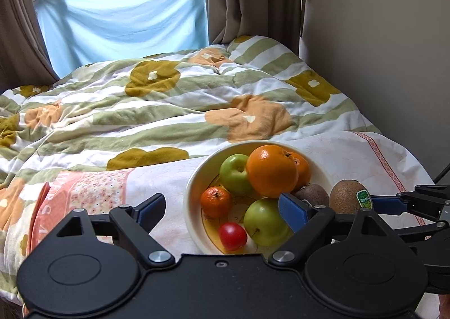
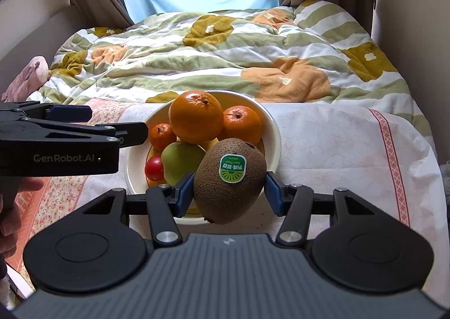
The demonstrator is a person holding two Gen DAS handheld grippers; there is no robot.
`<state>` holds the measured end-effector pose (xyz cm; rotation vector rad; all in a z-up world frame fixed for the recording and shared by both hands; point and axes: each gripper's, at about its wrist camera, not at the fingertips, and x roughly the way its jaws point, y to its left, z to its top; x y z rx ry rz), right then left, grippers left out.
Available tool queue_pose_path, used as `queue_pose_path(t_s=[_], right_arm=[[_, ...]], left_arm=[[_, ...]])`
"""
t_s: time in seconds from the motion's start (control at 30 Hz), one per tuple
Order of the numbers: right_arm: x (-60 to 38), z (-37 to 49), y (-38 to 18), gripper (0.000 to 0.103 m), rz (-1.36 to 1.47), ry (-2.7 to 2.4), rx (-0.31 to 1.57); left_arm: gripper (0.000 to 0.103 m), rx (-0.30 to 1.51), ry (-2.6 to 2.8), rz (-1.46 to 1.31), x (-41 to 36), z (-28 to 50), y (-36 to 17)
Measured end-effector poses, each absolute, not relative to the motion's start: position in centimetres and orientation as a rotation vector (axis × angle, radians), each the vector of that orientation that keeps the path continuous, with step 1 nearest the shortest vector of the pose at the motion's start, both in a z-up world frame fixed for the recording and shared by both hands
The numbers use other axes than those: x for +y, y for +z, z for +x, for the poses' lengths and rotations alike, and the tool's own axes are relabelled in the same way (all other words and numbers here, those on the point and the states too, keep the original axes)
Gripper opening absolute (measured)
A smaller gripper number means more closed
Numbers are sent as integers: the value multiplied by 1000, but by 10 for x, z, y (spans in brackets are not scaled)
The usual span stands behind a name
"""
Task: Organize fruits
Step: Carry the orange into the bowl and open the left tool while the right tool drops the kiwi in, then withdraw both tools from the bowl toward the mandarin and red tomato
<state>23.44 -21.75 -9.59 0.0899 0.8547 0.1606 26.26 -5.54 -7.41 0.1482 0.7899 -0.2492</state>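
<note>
The biggest risk is sitting in the lower centre of the right wrist view: the right gripper (image 2: 229,192) is clamping a kiwi (image 2: 230,180) between its blue pads, the fruit is hanging tilted over the near rim of the bowl (image 2: 274,133), and the bowl is already looking crowded, so a release onto the heap could be sending the kiwi rolling off the rim and onto the pale sheet (image 2: 332,144). The soft bed under the bowl is adding to that, since any push on the rim could be tipping it. The left gripper (image 1: 222,208) is standing with its fingers wide and nothing between them, low in the left wrist view, one pad hovering over the near fruit, and a careless sweep could be knocking a green apple (image 1: 263,220) or the small red fruit (image 1: 233,236). The kiwi is looking brown, fuzzy and egg-shaped, wearing a green-and-white sticker on its upper face. A second kiwi (image 1: 312,194) is lying at the bowl's right side, beside a large orange (image 1: 271,170).
</note>
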Motion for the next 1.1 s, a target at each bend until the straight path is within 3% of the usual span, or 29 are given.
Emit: queue_pose_path(t_s=[0.47, 0.6, 0.63, 0.67, 1.1], right_arm=[[-176, 238, -119, 71, 17, 109, 768], [-172, 237, -121, 87, -25, 107, 762], [-172, 236, -121, 101, -24, 105, 762], [-174, 236, -120, 103, -22, 107, 766], [-181, 209, -83, 103, -9, 79, 721]], left_arm=[[91, 802, -159, 96, -17, 238, -76], [91, 813, -150, 91, -11, 233, -80], [91, 814, -150, 90, -10, 232, -80], [91, 814, -149, 90, -10, 231, -79], [91, 744, -160, 87, -4, 205, -51]])
